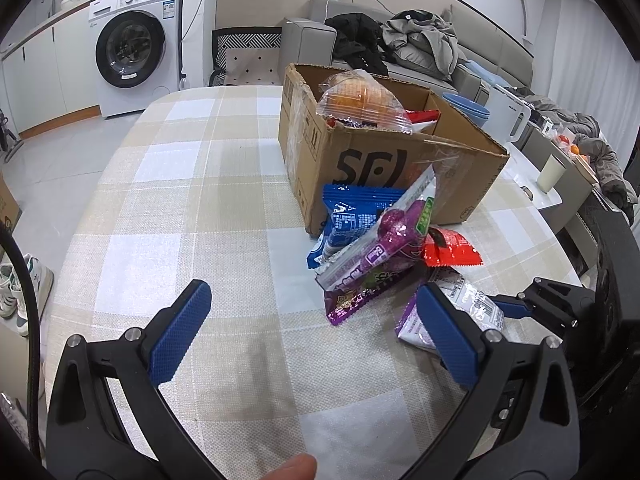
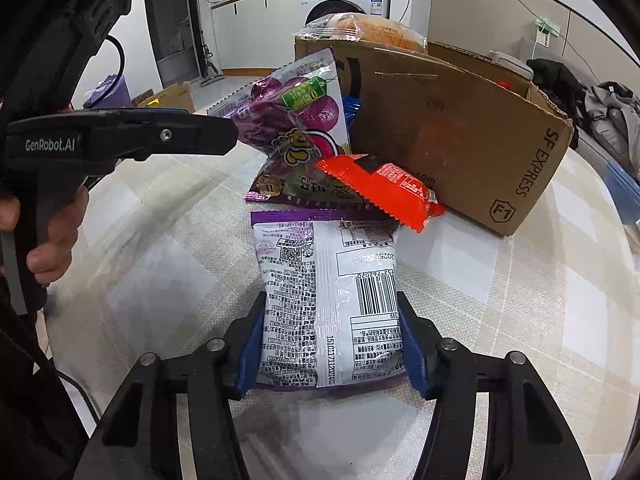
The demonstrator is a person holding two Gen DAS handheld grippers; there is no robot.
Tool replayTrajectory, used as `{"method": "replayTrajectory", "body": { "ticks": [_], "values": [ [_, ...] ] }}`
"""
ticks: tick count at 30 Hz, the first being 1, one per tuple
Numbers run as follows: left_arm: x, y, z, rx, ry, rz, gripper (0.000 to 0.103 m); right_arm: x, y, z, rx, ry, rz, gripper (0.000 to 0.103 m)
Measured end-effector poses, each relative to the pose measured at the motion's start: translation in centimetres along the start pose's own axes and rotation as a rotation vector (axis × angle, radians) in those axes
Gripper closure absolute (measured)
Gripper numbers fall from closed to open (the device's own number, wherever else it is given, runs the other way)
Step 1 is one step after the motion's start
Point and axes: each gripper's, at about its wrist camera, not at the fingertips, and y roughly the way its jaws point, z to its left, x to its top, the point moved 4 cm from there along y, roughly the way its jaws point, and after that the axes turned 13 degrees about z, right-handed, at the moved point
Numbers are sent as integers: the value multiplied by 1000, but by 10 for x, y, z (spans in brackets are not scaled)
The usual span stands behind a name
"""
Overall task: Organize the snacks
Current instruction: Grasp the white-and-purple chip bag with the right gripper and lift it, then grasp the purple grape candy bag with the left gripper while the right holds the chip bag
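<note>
A cardboard box stands on the checked table, with a bread packet and other snacks in it. Against its near side lean a blue packet, a purple grape packet and a red packet. My left gripper is open and empty, left of the pile. My right gripper is shut on a white and purple snack packet that lies flat on the table. That packet also shows in the left wrist view, with the right gripper behind it. The box, the grape packet and the red packet lie beyond it.
A washing machine stands at the back left. A sofa with clothes is behind the box. Blue bowls, a white kettle and a cup are at the right. Shoes lie on the floor at left.
</note>
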Motion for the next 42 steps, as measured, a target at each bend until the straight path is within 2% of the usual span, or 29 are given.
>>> {"method": "replayTrajectory", "body": {
  "ticks": [10,17,22,32,36,38,42],
  "values": [
    [-1,1,2,-1,-6,2,1,-5,-47,-6,63,-8,-82,47],
    [-1,7,1,-7,-9,14,1,-4,-90,-14,0,17,-182,47],
    [3,20,-1,-29,-18,36,1,-8,-100,-28,-26,56,-216,46],
    [22,58,-10,-63,11,71,2,-10,-90,-45,-21,97,-203,46],
    [28,66,-23,-76,62,75,9,-10,-88,-49,-23,109,-196,46],
    [28,67,-30,-78,93,80,19,-9,-86,-52,-21,114,-192,46],
    [23,68,-43,-63,146,77,28,-11,-85,-53,-15,118,-186,46]
  ]
}}
